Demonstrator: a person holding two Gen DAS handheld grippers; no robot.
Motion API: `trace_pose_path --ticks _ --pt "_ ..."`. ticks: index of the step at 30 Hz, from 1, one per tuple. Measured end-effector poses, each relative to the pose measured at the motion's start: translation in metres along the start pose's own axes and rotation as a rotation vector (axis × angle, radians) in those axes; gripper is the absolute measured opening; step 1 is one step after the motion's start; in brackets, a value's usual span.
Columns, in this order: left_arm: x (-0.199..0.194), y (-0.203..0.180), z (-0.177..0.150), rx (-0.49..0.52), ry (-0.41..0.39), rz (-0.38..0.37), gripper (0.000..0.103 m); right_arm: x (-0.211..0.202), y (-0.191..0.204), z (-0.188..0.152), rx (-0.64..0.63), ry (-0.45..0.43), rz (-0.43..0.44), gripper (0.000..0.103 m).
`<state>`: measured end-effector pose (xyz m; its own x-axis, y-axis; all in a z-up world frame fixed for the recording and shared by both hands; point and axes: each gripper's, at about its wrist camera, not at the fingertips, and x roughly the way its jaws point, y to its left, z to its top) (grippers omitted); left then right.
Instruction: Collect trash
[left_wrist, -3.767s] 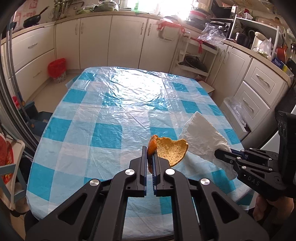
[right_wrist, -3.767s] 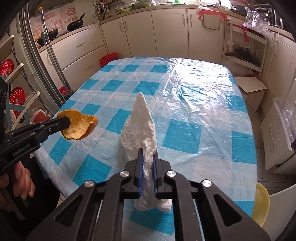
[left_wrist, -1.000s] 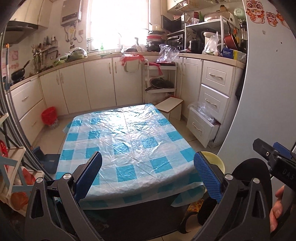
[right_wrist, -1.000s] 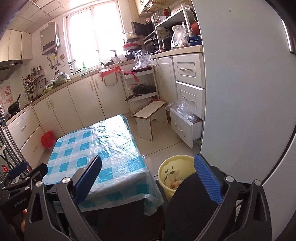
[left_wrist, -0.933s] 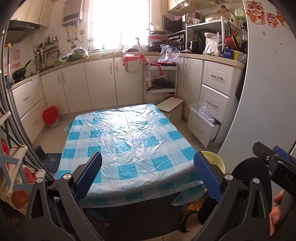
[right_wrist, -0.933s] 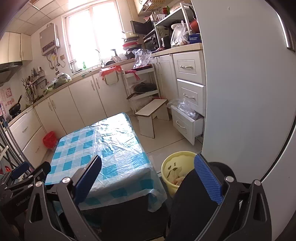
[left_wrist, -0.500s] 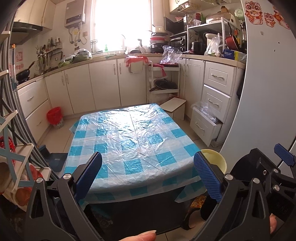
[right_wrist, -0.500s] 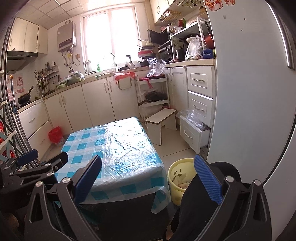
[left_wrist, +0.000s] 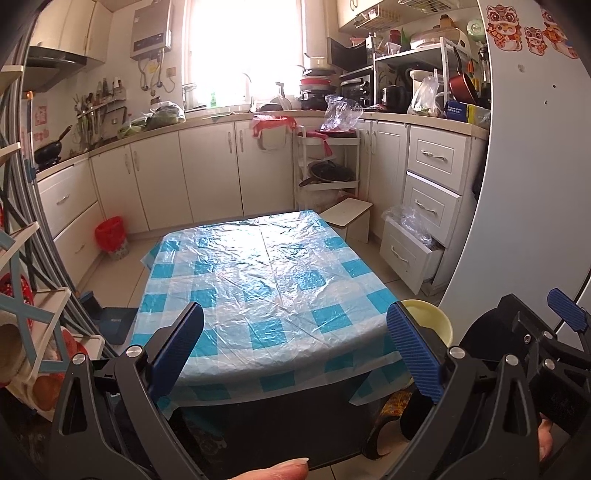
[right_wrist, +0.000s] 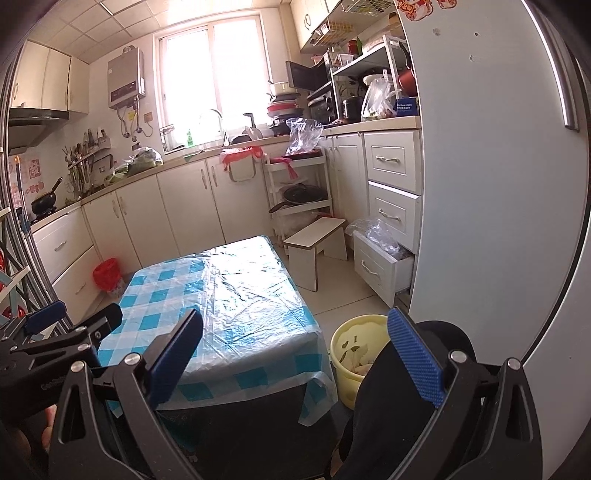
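Both grippers are held back from the table (left_wrist: 266, 280), high above the floor. My left gripper (left_wrist: 295, 347) is open, blue pads wide apart, nothing between them. My right gripper (right_wrist: 295, 354) is open and holds nothing too. A yellow bin (right_wrist: 354, 350) stands on the floor by the table's near right corner, with scraps and white paper inside. In the left wrist view only the yellow bin's rim (left_wrist: 428, 317) shows behind the right pad. The blue-and-white checked cloth (right_wrist: 221, 295) bears no trash that I can see.
A white fridge (right_wrist: 498, 184) fills the right side. A low stool (right_wrist: 317, 236) and an open drawer (right_wrist: 380, 266) with a plastic bag stand past the bin. A red bin (left_wrist: 110, 233) sits by the left cabinets. A rack (left_wrist: 26, 332) stands at the left.
Since 3.8 s ago both grippers let go of the orange peel and the white tissue and pulled back from the table. In the last second both rose slightly and steadied.
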<state>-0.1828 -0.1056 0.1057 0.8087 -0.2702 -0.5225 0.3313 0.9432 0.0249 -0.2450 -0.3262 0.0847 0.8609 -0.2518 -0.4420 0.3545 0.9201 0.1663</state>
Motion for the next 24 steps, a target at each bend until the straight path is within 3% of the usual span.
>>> trace_pose_path --ticks 24 --pt "-0.0037 -0.0006 0.0012 0.0 0.007 0.003 0.095 0.0003 -0.0026 -0.0015 0.005 0.022 0.004 0.096"
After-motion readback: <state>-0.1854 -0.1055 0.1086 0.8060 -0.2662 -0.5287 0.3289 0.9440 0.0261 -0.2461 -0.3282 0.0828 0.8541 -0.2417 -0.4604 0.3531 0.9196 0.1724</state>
